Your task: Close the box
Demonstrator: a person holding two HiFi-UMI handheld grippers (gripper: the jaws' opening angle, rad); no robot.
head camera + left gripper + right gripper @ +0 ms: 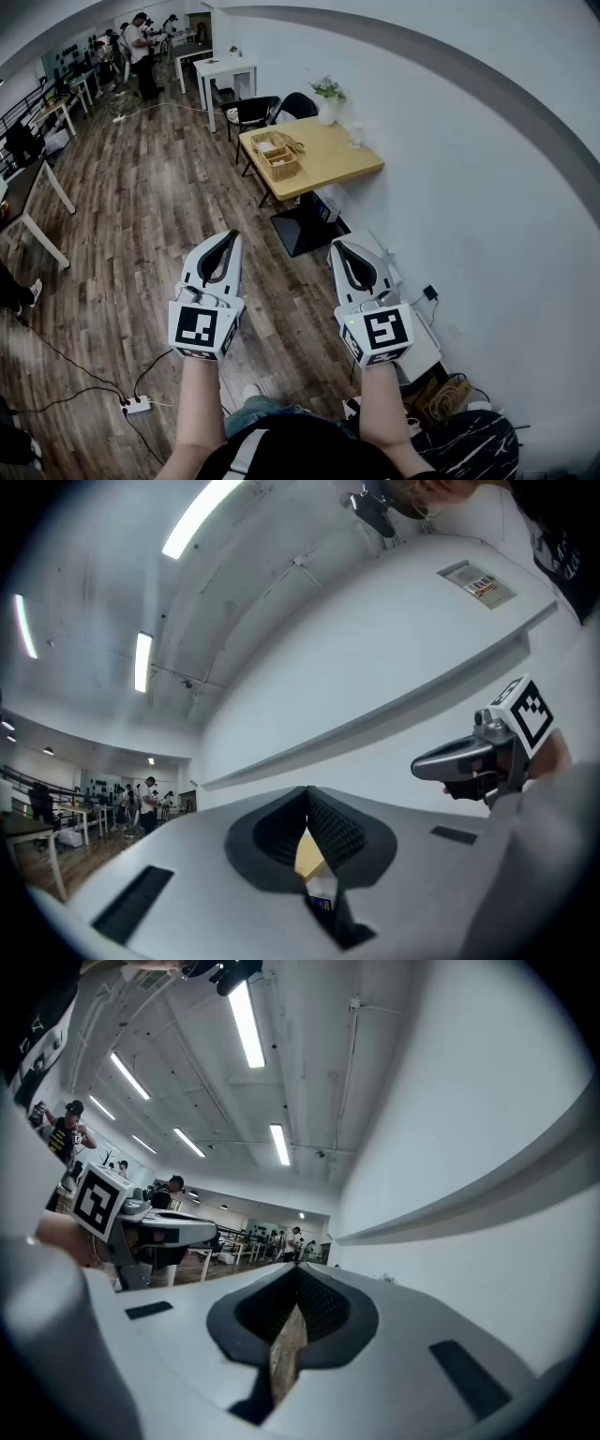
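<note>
Both grippers are held up side by side in front of me, well short of the wooden table [337,159]. On that table lie two woven box-like baskets [277,155], too far off for me to see their lids. My left gripper [229,236] has its jaws together with nothing between them; in its own view the left gripper [307,797] points at the white wall. My right gripper [338,246] is shut and empty too. In its own view the right gripper [298,1277] points level across the room.
A white vase of flowers [327,101] stands at the table's far edge, with dark chairs [258,111] behind it. The white wall [487,187] runs along the right. A power strip [137,405] and cables lie on the wood floor. People stand at far tables [141,52].
</note>
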